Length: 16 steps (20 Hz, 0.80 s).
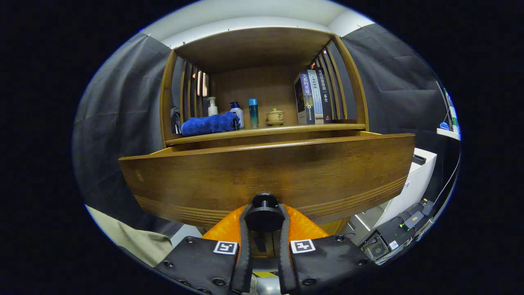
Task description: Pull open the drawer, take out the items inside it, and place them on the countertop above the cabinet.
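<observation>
Wood: drawer (pixel 266 172) front, grained, grooved lower edge.
Knob (pixel 265 209): round, dark.
Gripper (pixel 264 217): level, fingers clamped on knob.

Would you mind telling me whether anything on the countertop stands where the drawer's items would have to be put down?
Partly. The gripper is shut on the drawer knob. On the countertop lie a blue towel, three bottles, a small lidded pot and books. The front strip ahead of the pot and books looks free.

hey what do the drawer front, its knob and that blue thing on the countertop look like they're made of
Drawer front: apparently stained wood, satin sheen, visible grain. Knob, clamped by the gripper: matte black, plastic or metal, unclear. Blue towel: soft fuzzy cloth.
</observation>
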Tool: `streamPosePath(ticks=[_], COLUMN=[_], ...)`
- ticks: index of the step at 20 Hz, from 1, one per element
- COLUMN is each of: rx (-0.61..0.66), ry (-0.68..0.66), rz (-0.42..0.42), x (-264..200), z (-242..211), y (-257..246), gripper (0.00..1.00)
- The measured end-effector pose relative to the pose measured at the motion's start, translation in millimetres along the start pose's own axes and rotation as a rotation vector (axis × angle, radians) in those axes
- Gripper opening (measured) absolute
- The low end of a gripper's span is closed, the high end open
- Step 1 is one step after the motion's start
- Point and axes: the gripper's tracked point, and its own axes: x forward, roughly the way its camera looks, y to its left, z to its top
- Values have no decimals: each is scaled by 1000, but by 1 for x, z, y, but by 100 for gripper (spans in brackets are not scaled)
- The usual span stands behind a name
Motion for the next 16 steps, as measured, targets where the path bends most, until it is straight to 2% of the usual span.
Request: streamPosePath(ticks=[16], rx=[-37], ry=[10], rz=[-4], x=[-53], z=[-19], y=[12], gripper=[34])
